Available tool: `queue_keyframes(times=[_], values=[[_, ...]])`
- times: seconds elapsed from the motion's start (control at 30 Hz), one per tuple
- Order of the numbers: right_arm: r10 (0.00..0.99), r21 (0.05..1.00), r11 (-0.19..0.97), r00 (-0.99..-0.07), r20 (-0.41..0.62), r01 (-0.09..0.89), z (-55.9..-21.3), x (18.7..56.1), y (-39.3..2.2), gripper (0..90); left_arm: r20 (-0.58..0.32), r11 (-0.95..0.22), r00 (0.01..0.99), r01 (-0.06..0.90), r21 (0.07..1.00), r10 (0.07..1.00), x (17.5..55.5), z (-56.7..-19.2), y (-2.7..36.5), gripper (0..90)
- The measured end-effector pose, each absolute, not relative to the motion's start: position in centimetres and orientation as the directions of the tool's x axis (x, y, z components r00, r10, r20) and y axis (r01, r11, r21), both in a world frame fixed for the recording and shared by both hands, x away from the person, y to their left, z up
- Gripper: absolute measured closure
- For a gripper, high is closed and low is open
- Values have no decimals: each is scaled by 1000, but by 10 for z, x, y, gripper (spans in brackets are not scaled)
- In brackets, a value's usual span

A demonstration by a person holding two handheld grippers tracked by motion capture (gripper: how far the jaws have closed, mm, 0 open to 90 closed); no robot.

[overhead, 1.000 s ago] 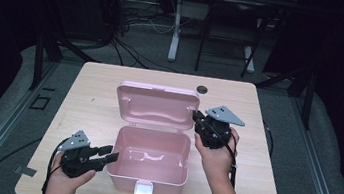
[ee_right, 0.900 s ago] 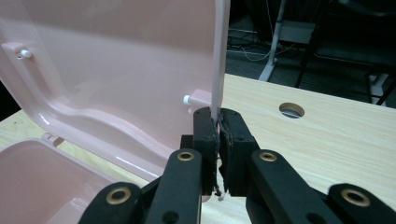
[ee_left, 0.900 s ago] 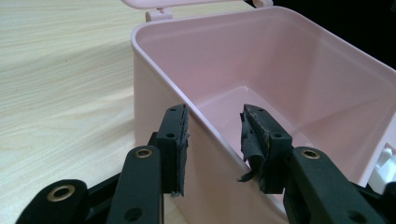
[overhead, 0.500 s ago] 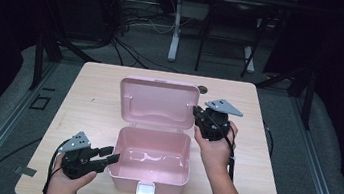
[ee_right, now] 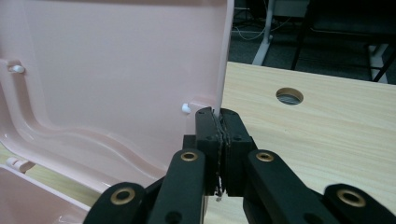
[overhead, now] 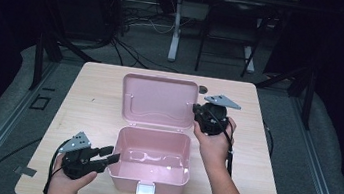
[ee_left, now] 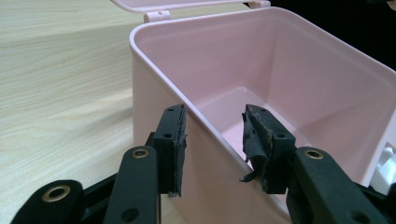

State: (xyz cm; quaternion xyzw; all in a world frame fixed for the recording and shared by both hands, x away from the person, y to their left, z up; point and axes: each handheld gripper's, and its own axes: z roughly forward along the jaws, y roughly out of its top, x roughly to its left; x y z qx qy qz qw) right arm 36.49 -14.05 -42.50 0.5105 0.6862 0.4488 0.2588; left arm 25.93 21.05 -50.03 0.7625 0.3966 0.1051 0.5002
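Pink plastic box, high view: rectangular pink plastic box (overhead: 150, 167) sits at the near middle of the pale wooden table (overhead: 92, 112), hollow and open.
Lid, high view: pink hinged lid (overhead: 158, 101) stands raised behind the box, inner face toward the person.
Left gripper, high view: black two-jaw left gripper (overhead: 107, 156) held in the left hand (overhead: 66, 184) at the box's near left corner, jaws on either side of the left wall.
Right gripper, high view: black right gripper (overhead: 197, 111) in the right hand (overhead: 213, 144) at the lid's right edge, grey three-cornered plate on top.
Table hole, high view: small round dark hole (overhead: 203, 89) in the tabletop just behind the lid's right corner.
Left gripper view: left gripper (ee_left: 215, 140) jaws spread, straddling the box (ee_left: 299, 79) wall; left pad outside near or at the wall, right pad inside and apart from it, its lining torn and curling.
Grip, left gripper view: not clamped; contact of outer pad cannot tell.
Right gripper view: right gripper (ee_right: 220, 122) jaws pressed together, pinching the thin right edge of the lid (ee_right: 116, 70).
Lid pose, right gripper view: lid upright, slightly tilted, white pegs on its inner face.
Background, right gripper view: hole (ee_right: 289, 96) in the table (ee_right: 327, 140) beyond the jaws, well apart.
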Motion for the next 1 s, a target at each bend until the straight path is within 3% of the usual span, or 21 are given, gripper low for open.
queue_keyframes(times=[1.0], values=[[926,749,45,-310,217,661,-424,405,-144,874,-242,-176,658,503,846,713,260,-502,210,583]])
